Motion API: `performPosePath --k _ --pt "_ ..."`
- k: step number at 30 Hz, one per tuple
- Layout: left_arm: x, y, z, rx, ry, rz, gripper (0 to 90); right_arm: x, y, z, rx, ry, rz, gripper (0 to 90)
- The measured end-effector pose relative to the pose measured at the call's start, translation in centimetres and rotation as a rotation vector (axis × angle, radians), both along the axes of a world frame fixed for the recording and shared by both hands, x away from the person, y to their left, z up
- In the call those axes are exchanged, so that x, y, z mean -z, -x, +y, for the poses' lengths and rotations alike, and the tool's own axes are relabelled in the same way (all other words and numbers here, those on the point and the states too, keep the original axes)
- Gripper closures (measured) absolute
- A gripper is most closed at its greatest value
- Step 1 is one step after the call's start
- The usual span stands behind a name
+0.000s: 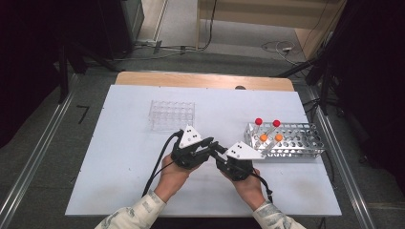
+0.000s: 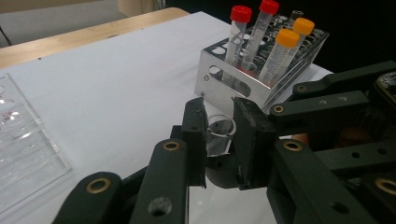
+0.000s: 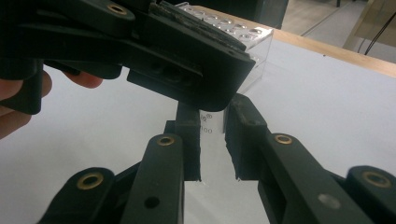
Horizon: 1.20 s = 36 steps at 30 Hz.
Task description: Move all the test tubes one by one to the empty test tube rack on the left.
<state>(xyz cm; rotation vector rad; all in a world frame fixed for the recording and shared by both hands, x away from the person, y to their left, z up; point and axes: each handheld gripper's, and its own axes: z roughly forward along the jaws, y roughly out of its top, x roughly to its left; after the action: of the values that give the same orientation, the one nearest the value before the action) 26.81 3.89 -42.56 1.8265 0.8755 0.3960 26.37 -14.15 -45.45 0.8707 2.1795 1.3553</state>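
Note:
A clear uncapped tube [image 2: 218, 136] stands between the jaws of my left gripper [image 2: 219, 140], its open mouth facing the camera. In the right gripper view the same tube [image 3: 211, 125], with printed marks, sits between the jaws of my right gripper [image 3: 212, 144], and the left gripper's jaw crosses just above. From the high view the left gripper [image 1: 211, 143] and right gripper [image 1: 220, 150] meet tip to tip at the table's middle front. Both look shut on the tube.
A metal rack [image 1: 298, 145] at the right holds two red-capped tubes [image 1: 258, 121] and two orange-capped tubes [image 1: 263, 137]; it stands just past the grippers [image 2: 219, 88]. A clear plastic rack [image 1: 172, 114] stands at the middle back. The white table [image 1: 119, 157] lies under everything.

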Motion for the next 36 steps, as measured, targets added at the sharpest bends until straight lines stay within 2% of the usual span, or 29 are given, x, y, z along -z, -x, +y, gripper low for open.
performPosePath --k 3,5,9,15,21,30,36 --pt "-0.1 0.0 0.1 0.0 0.007 0.001 76.0 -0.1 0.0 -0.1 -0.002 -0.005 0.0 72.1" --pt "-0.2 0.0 0.2 0.0 0.005 0.001 76.0 -0.1 0.0 -0.2 -0.011 -0.01 -0.003 60.6" --pt "-0.2 -0.2 0.6 -0.011 0.009 0.003 76.0 -0.2 0.0 -0.8 -0.018 -0.013 0.0 47.9" --pt "-0.4 -0.9 1.4 -0.037 0.034 0.013 76.1 -0.6 0.3 -2.2 -0.008 -0.027 0.016 44.0" --pt "-1.6 -1.9 2.8 -0.079 0.052 0.0 76.1 -1.0 1.2 -4.0 -0.005 -0.037 0.023 43.2" --pt "-3.0 -3.8 3.5 -0.131 0.022 -0.014 76.1 -1.6 2.8 -6.9 0.012 -0.056 0.023 42.6" --pt "-3.9 -4.8 4.4 -0.171 0.012 -0.03 76.1 -1.7 3.8 -9.4 0.048 -0.064 0.025 42.6"
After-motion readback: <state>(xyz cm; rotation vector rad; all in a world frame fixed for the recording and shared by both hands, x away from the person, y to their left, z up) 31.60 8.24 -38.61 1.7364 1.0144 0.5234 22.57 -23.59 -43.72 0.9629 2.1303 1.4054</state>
